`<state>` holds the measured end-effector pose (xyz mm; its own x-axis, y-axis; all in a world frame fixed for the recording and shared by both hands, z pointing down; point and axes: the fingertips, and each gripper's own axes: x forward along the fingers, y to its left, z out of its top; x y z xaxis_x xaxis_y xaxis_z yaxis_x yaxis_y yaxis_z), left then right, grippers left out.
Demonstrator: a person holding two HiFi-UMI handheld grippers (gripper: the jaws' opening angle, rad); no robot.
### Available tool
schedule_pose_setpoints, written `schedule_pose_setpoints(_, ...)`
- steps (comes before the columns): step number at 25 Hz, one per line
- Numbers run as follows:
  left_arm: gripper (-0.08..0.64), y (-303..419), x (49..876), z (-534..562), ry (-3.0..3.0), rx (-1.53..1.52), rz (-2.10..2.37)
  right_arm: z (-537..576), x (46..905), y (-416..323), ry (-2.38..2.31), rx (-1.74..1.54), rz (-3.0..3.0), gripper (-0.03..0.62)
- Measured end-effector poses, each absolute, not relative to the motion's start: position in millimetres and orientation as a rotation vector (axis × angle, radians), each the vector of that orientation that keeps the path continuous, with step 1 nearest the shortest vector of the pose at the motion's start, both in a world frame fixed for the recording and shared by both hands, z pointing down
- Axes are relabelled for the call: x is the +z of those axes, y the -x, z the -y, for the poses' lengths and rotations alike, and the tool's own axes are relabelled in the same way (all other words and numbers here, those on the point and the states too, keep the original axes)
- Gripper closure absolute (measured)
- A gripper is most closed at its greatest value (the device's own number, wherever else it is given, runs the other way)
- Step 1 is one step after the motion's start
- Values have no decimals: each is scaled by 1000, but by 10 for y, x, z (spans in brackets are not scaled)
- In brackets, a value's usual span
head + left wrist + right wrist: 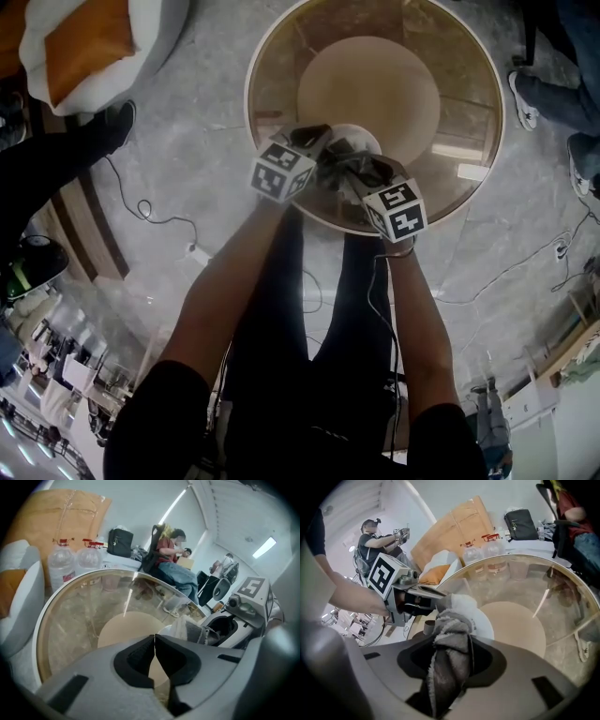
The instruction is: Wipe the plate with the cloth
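A small white plate (362,137) is over the near edge of a round glass table (469,112). My left gripper (323,150) meets the plate's left rim, and in the right gripper view its fingers (423,605) pinch that rim. In its own view the left gripper (154,638) has its jaws pressed together, with the plate (169,629) just beyond them. My right gripper (354,171) is shut on a grey terry cloth (449,639). The cloth bunches up out of the right gripper (457,644) and lies against the plate (483,623). From the left, the cloth (196,632) sits on the plate's far side.
Under the glass top is a round tan base (375,89). A white and orange cushion seat (84,47) lies on the floor at the far left, with cables (141,206) near it. Two water bottles (61,562) stand beyond the table. A seated person (173,559) and shoes (525,98) are at the right.
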<state>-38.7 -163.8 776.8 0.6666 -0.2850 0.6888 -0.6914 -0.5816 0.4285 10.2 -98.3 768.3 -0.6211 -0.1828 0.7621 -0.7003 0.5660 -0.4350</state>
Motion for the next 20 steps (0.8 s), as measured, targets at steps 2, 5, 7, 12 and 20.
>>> schedule_pose_setpoints(2,549,406,7771,1640,-2181,757,747,1061,7689,-126,-734,958,2128,431)
schedule_pose_setpoints(5,549,430,7779,1635,-2191,783,758,1170,7685,-287,-802,951,2112,434)
schedule_pose_setpoints(7,549,439,7783,1621,-2189,783,769,1172,7663,-425,-826,943,2094,436)
schedule_pose_setpoints(12,549,438,7790,1634,-2191,797,791,991,7607,-643,-800,891,2064,437)
schedule_pose_setpoints(20,549,395,7780,1629,-2181,799,802,522,7606,-424,-684,923,2062,440)
